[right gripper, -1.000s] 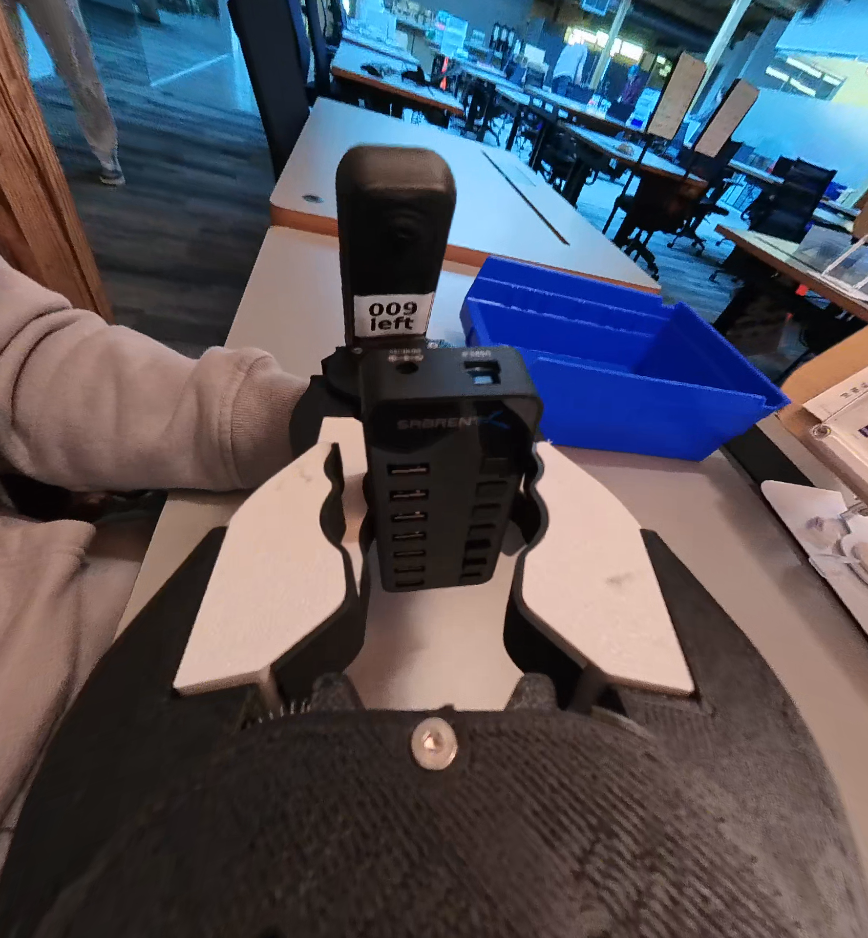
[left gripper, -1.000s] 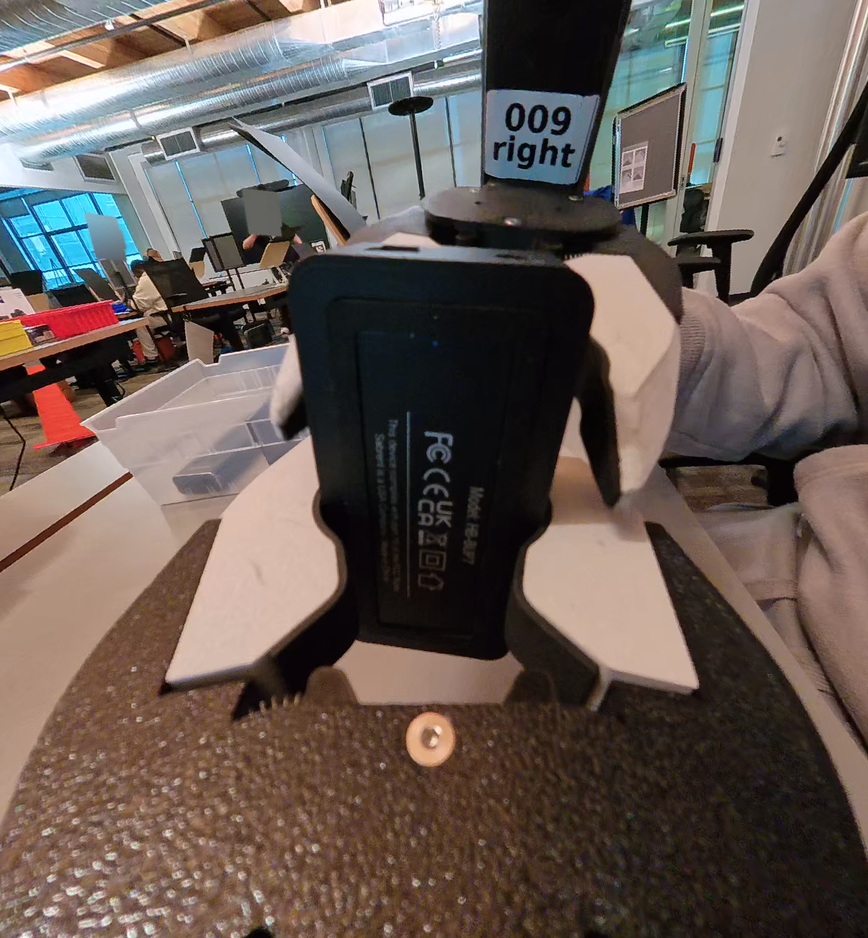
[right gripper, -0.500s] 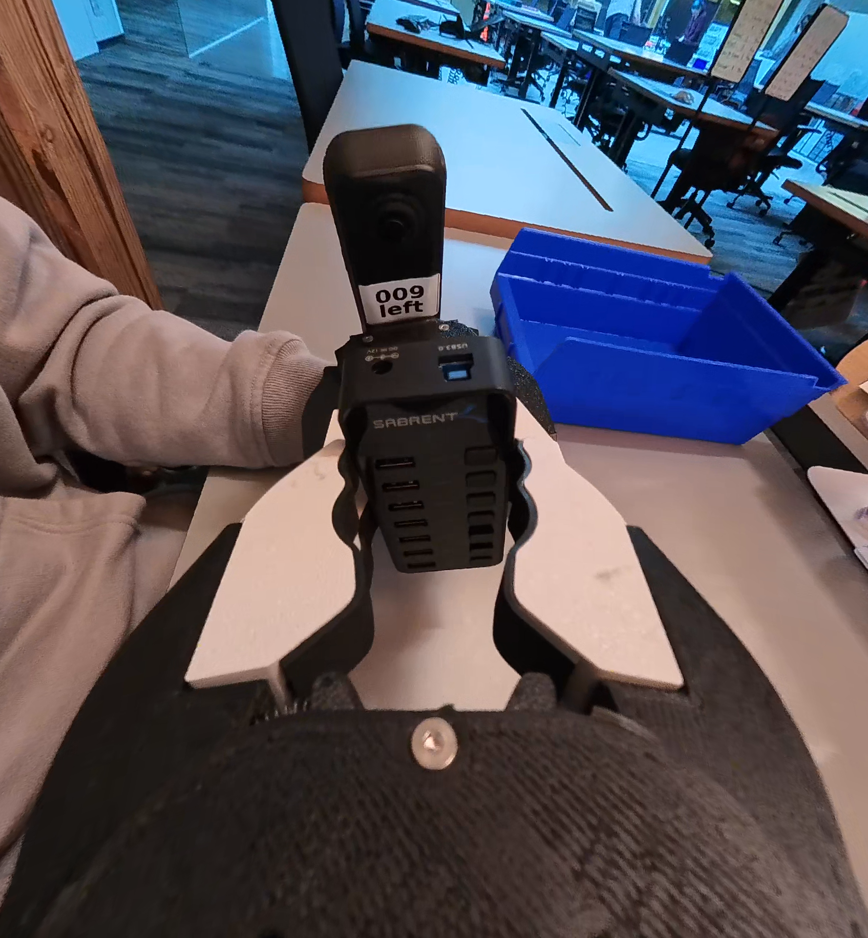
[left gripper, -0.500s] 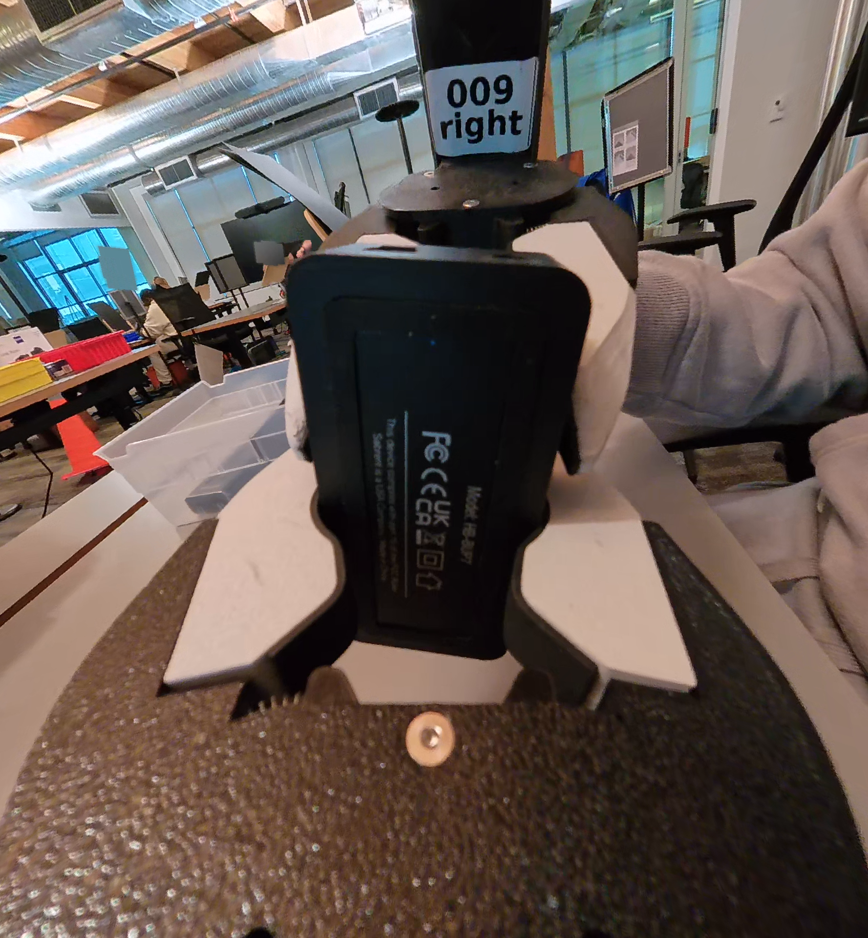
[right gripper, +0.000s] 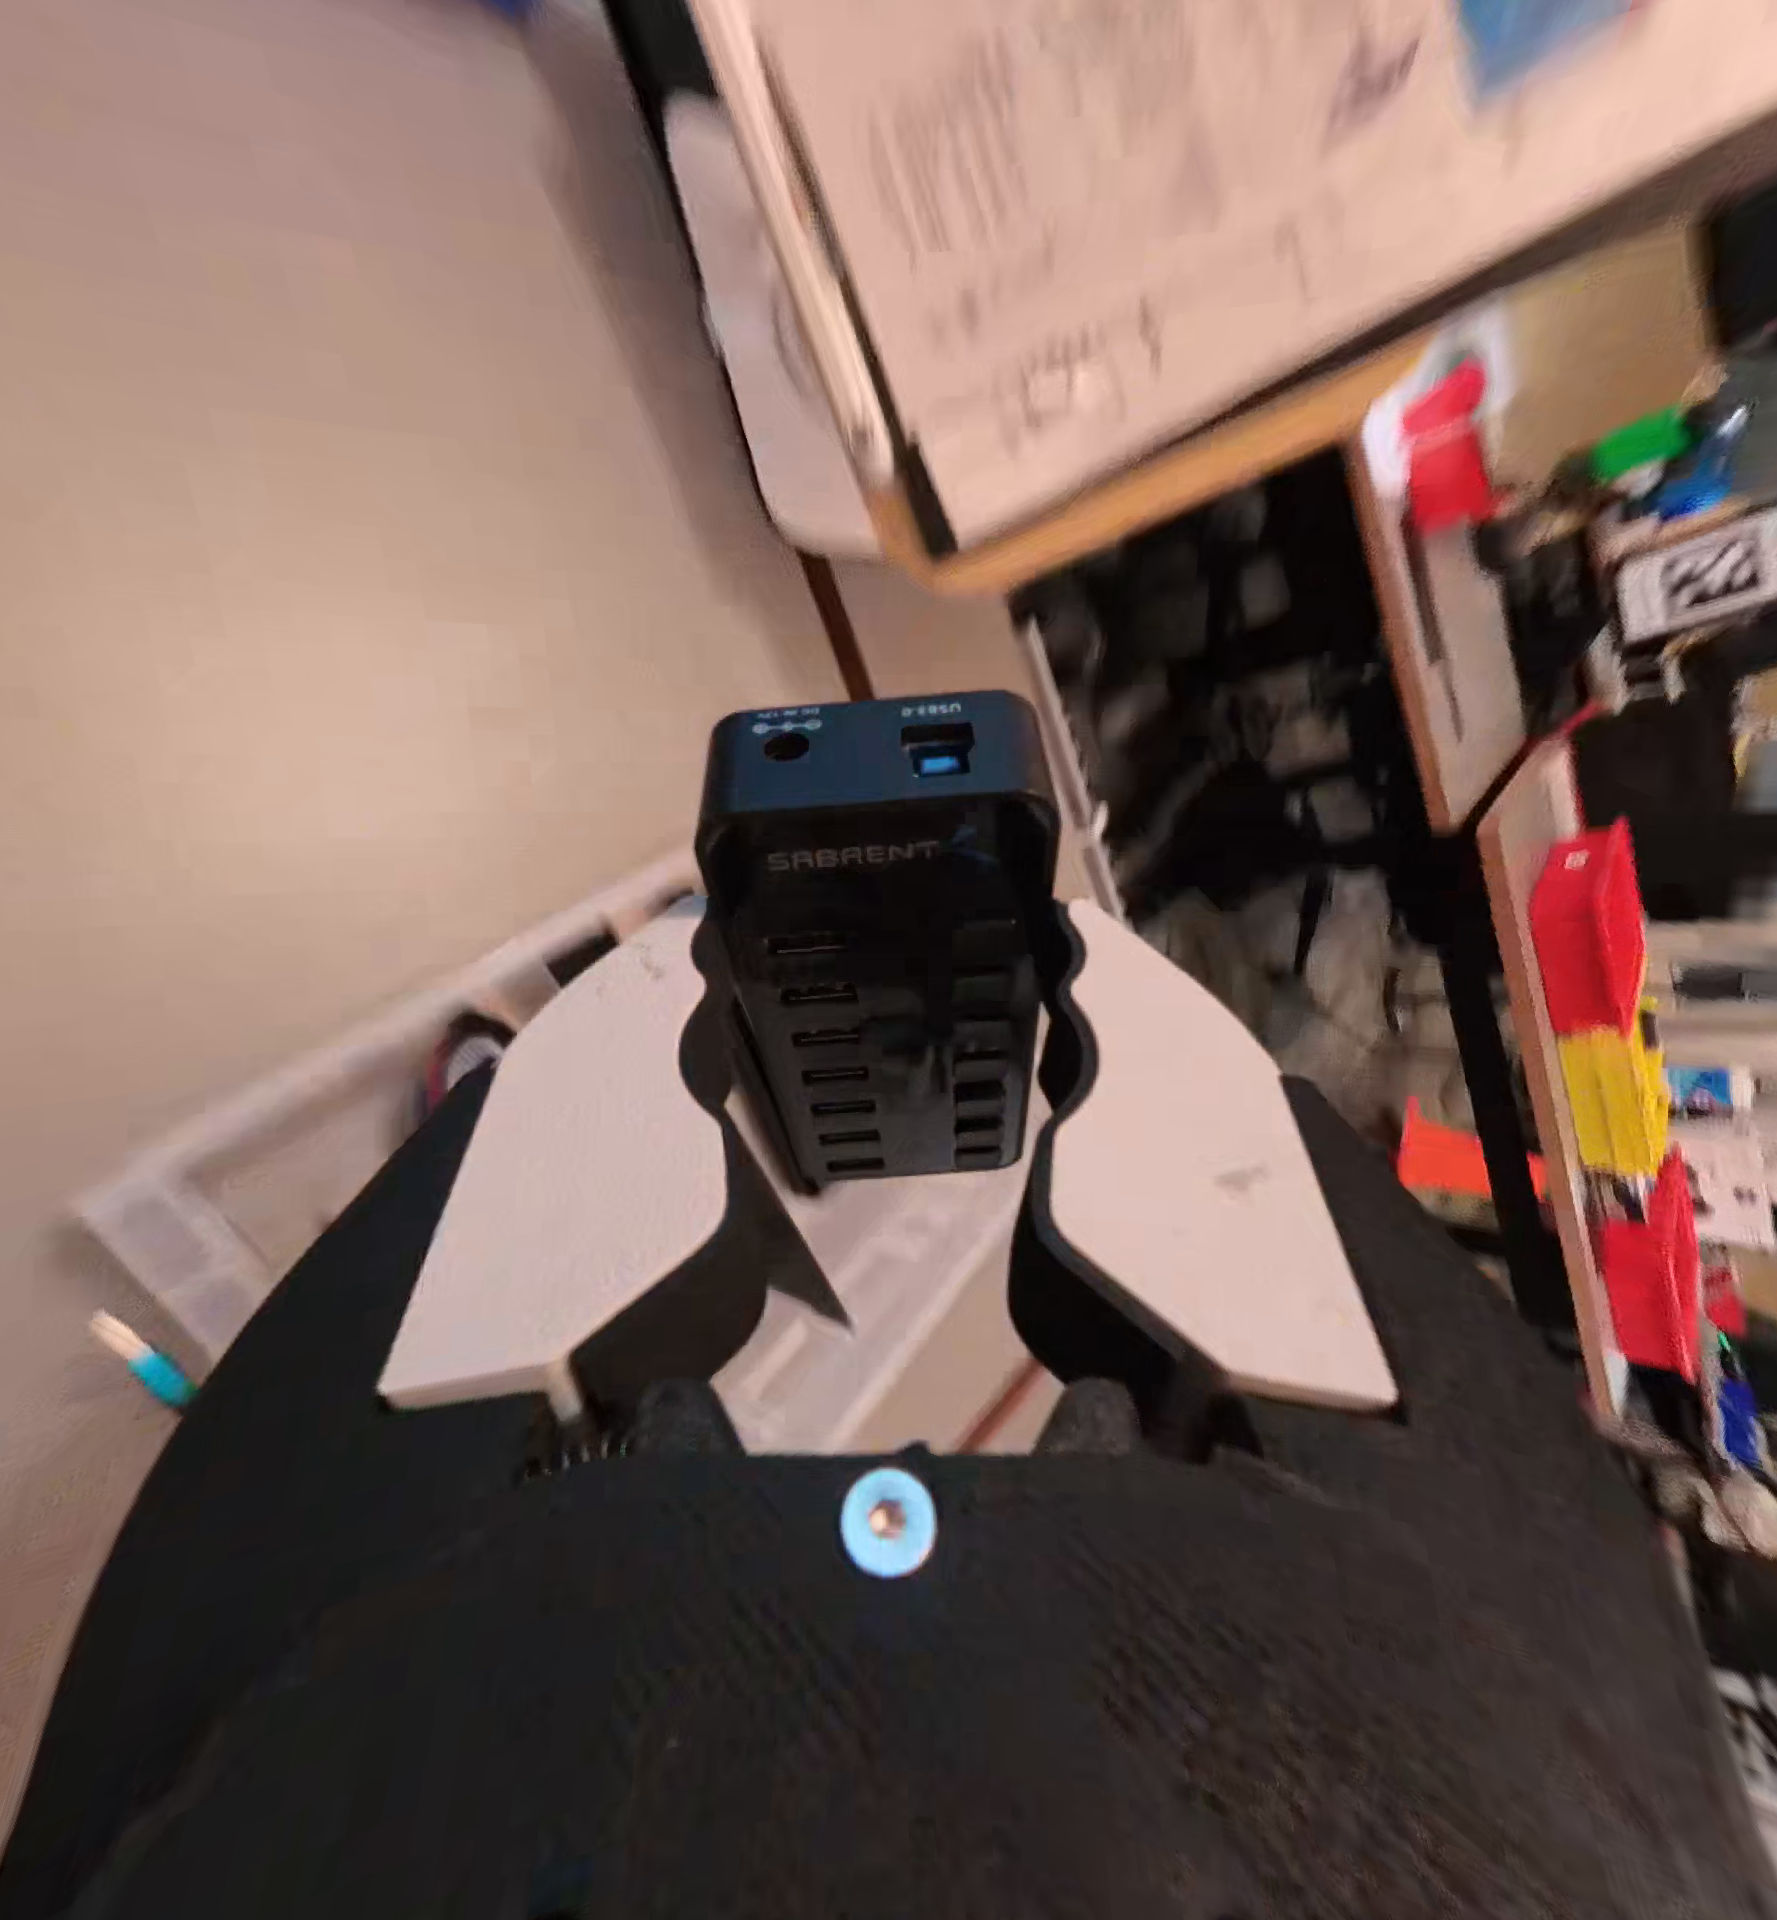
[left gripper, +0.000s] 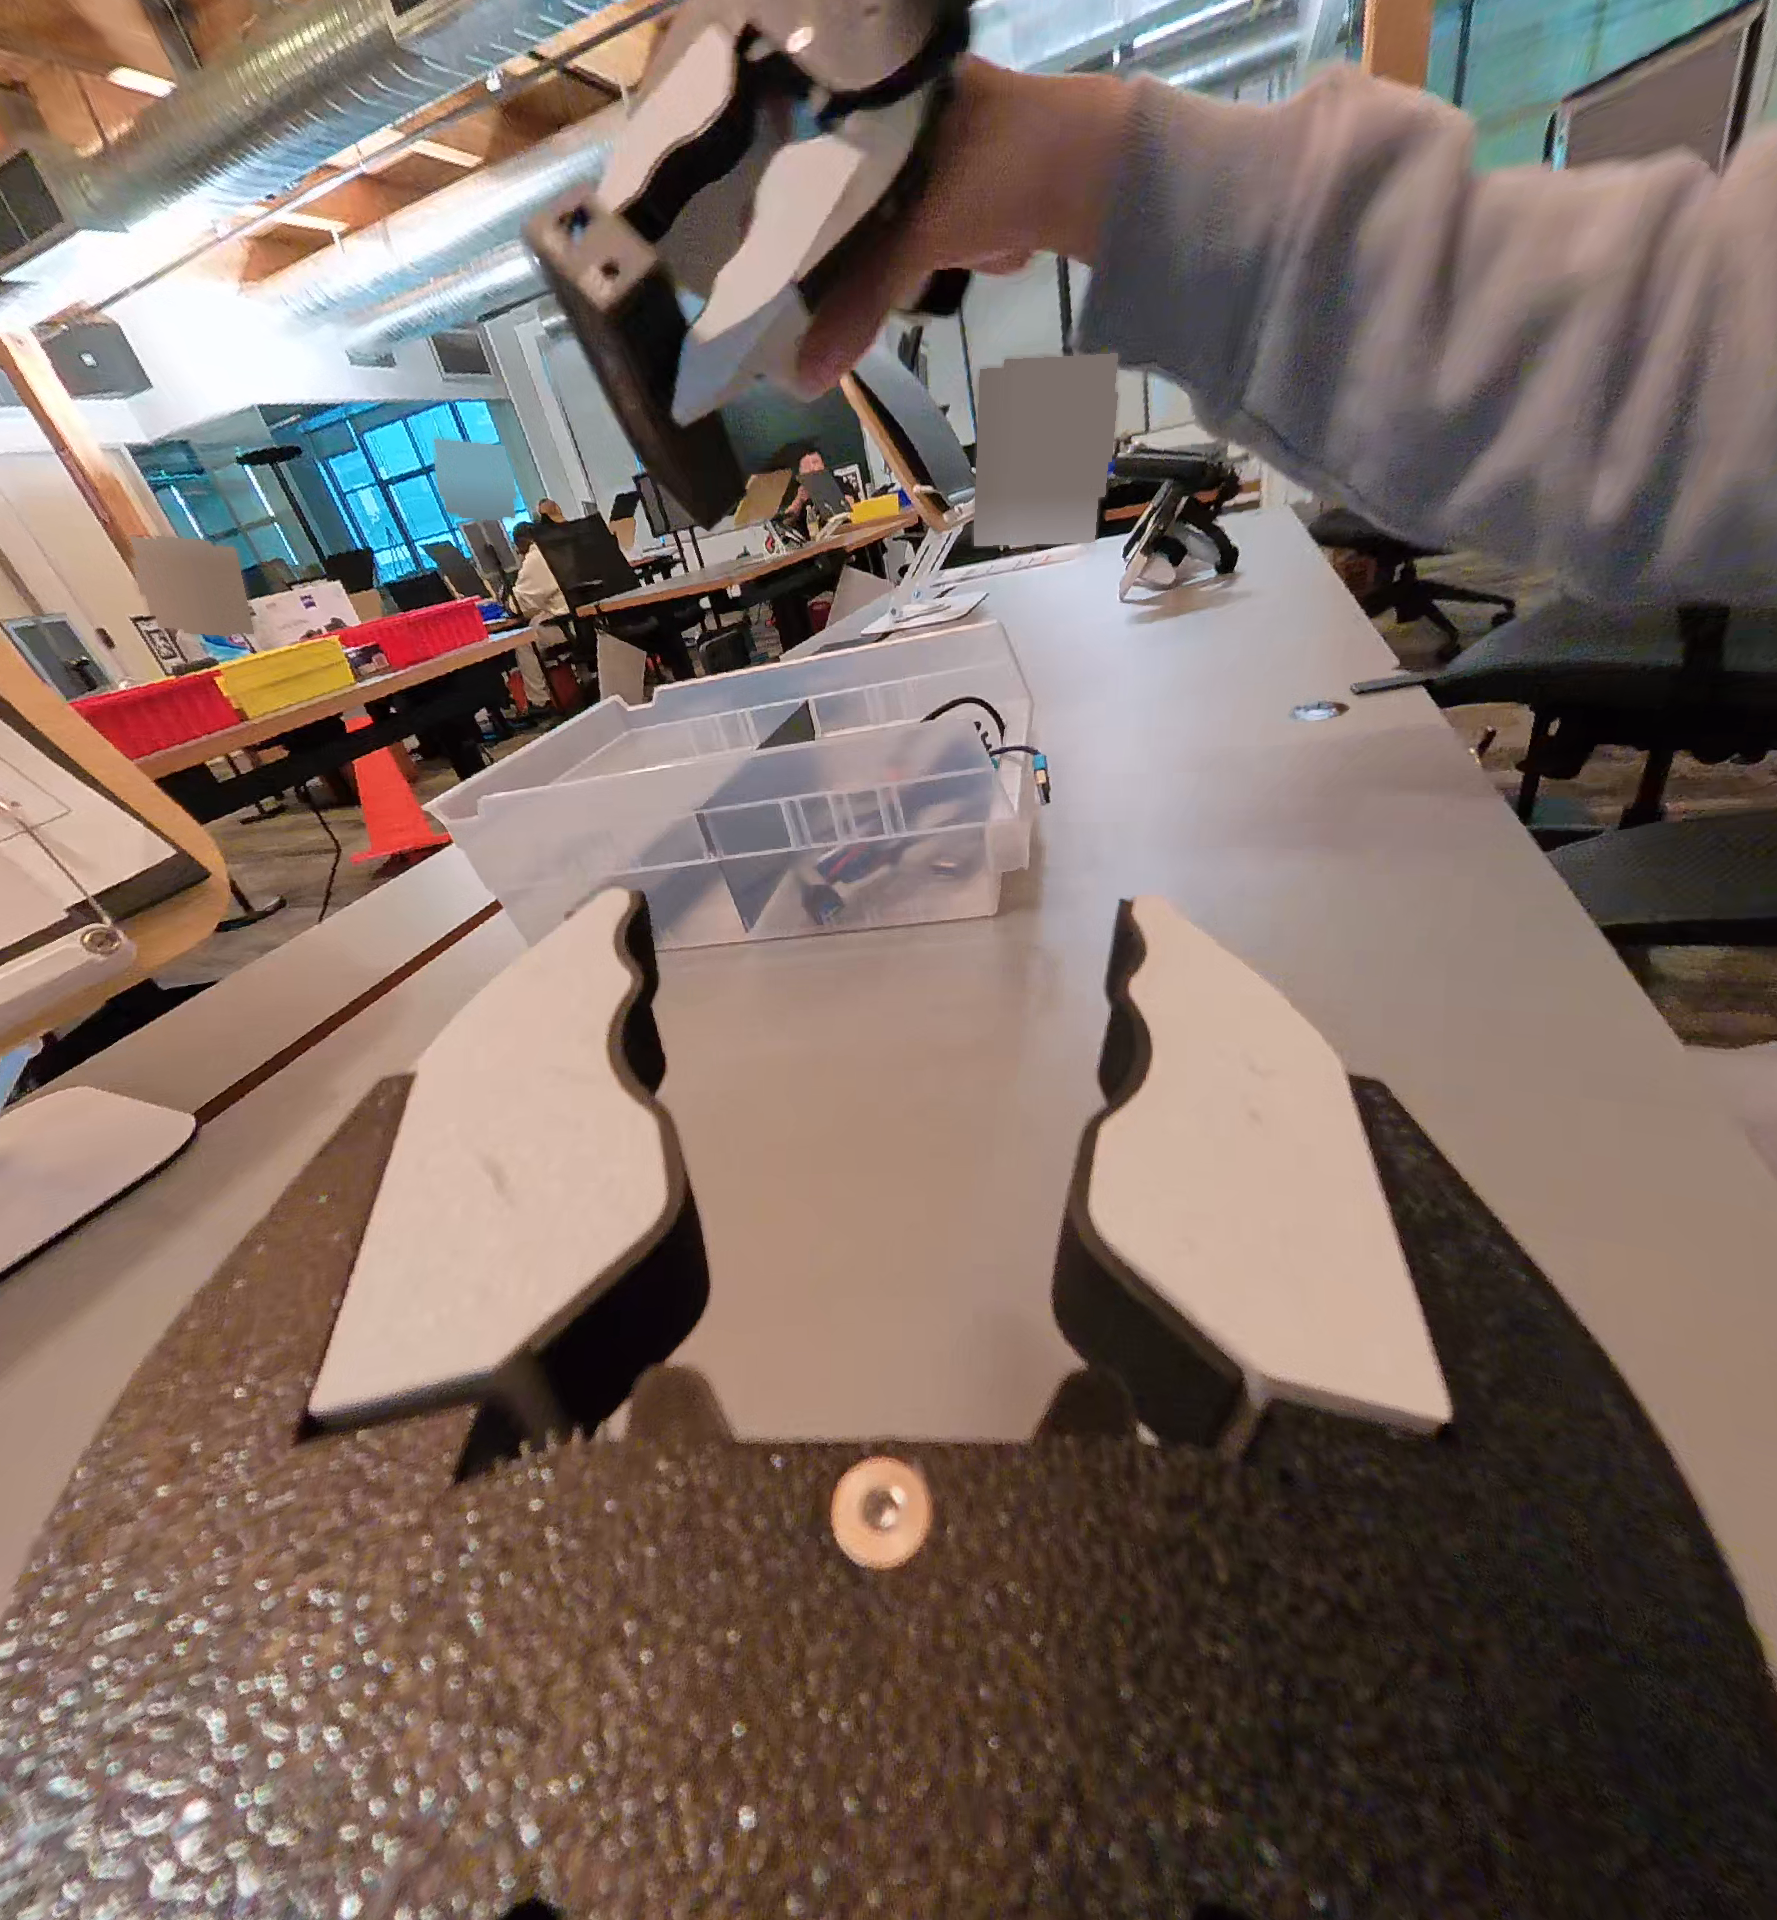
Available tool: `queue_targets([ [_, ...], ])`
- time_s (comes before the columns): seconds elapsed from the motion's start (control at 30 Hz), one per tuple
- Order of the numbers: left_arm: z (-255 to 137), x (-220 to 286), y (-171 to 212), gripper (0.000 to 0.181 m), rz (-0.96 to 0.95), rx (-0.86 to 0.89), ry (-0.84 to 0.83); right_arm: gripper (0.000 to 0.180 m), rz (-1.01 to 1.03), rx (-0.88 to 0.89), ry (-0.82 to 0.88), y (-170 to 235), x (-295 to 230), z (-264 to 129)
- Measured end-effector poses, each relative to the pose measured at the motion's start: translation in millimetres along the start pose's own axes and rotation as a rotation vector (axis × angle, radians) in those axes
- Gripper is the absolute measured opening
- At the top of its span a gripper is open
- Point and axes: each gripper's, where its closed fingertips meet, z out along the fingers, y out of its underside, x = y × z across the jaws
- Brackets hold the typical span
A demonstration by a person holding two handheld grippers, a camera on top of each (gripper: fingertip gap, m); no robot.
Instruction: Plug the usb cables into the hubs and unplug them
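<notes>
We note first the long grey tabletop (left gripper: 1227, 831), which runs away under the left wrist view. On it stands a clear plastic compartment tray (left gripper: 759, 821), with dark cables and a blue-tipped plug (left gripper: 1042, 774) lying in and over its right end. Nearer us, the left gripper (left gripper: 879, 1039) hangs over bare table, its two white fingers (left gripper: 520, 1174) spread wide and nothing between them.

Above the tray, a hand in a pale grey sleeve (left gripper: 1486, 312) carries the right gripper (left gripper: 697, 281) tilted in the air. It is clamped on the black rectangular multi-port USB hub (left gripper: 645, 384), well clear of the table.

In the right wrist view we see that hub (right gripper: 879, 935) squeezed at its sides by the right gripper (right gripper: 879, 997). A column of ports faces us. A brand mark in pale lettering sits near its top, and small captions label a round socket and a blue socket on the end face. Background there is blurred.
</notes>
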Motion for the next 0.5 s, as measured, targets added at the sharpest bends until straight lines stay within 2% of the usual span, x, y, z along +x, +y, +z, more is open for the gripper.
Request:
queue_targets([
  [0.03,1,1,2,0.082,0.002,-0.009,0.006,0.059,-0.020,-0.079,-0.023,19,9,13],
  [0.23,5,2,9,0.080,-0.009,-0.030,0.011,0.058,-0.136,-0.508,-0.248,116,2,98],
  [0.37,3,-2,11,0.079,-0.021,-0.033,0.007,0.058,-0.175,-0.616,-0.384,142,-24,144],
  [0.5,-1,-6,10,0.078,-0.039,-0.017,-0.001,0.058,-0.231,-0.667,-0.525,146,-50,169],
])
